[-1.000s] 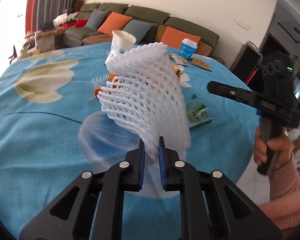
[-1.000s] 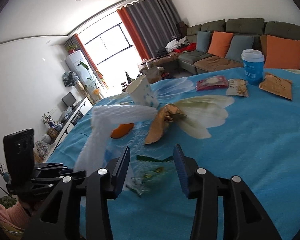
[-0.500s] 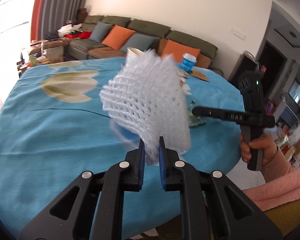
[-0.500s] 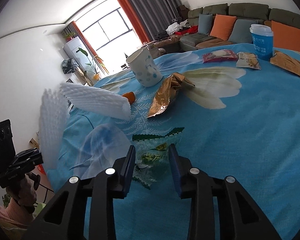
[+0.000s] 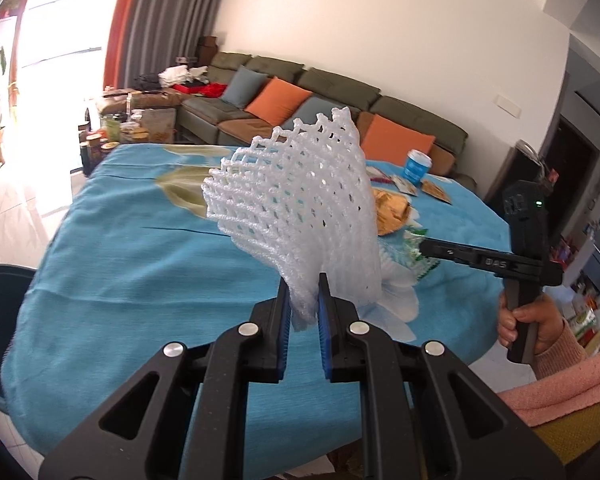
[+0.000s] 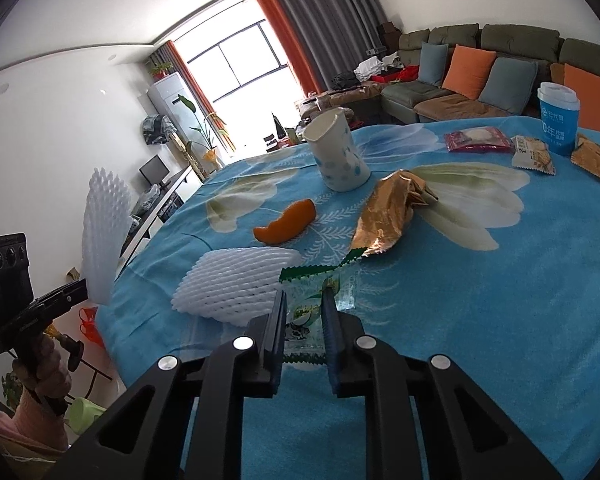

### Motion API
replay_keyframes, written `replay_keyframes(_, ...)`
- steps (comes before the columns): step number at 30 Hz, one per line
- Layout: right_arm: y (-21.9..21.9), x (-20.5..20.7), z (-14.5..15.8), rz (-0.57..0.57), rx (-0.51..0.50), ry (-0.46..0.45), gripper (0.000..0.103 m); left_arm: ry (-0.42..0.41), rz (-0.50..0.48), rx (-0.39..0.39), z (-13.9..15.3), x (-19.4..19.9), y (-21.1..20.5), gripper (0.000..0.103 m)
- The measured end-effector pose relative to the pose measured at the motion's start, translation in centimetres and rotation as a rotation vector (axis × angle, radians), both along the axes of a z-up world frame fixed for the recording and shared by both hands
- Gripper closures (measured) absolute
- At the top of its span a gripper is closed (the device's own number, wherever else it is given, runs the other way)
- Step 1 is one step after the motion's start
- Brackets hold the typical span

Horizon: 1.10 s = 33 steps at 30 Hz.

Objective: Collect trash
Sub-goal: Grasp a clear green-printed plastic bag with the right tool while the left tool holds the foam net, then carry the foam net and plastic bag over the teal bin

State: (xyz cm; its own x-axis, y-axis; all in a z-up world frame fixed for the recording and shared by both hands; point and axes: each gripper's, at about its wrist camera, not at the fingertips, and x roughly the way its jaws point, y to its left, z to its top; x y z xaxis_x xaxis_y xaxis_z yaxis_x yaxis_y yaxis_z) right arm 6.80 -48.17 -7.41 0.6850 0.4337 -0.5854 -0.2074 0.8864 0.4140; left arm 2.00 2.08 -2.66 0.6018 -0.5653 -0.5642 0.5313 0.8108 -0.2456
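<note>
My left gripper (image 5: 303, 280) is shut on the bottom edge of a white foam fruit net (image 5: 296, 200) and holds it upright above the near edge of the blue-clothed table (image 5: 140, 260). In the right wrist view this net (image 6: 104, 232) stands off the table's left side. My right gripper (image 6: 303, 294) is low over the cloth. Its jaws are closing on a clear green-printed wrapper (image 6: 340, 280), which is pinched and bunched between the pads. Seen from the left wrist, the right gripper (image 5: 422, 246) reaches in from the right onto that wrapper (image 5: 414, 236).
A second foam net (image 6: 236, 284) lies just left of the wrapper. Beyond are an orange peel (image 6: 286, 222), a gold foil wrapper (image 6: 388, 216), a paper cup (image 6: 338, 156), a blue cup (image 6: 558, 118) and several snack packets (image 6: 476, 140). A dark chair (image 5: 0, 300) stands by the table's left edge.
The left gripper has pulled the foam net back and up, away from the table's middle. The right gripper's jaws have narrowed around the green wrapper as it moved slightly forward.
</note>
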Motion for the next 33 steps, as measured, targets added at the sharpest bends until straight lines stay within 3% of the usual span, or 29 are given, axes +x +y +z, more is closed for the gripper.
replay_keyframes(13, 6.3, 1.6, 2.9, 0.171, 0.037, -0.088, 0.087, -0.010, 0.121, 0.010, 0.6, -0.7, 4.2, 0.090)
replay_keyframes(33, 18.1, 5.5, 4.2, 0.422, 0.087, -0.091, 0.087, 0.003, 0.324, 0.019, 0.6, -2.3, 12.0, 0.090)
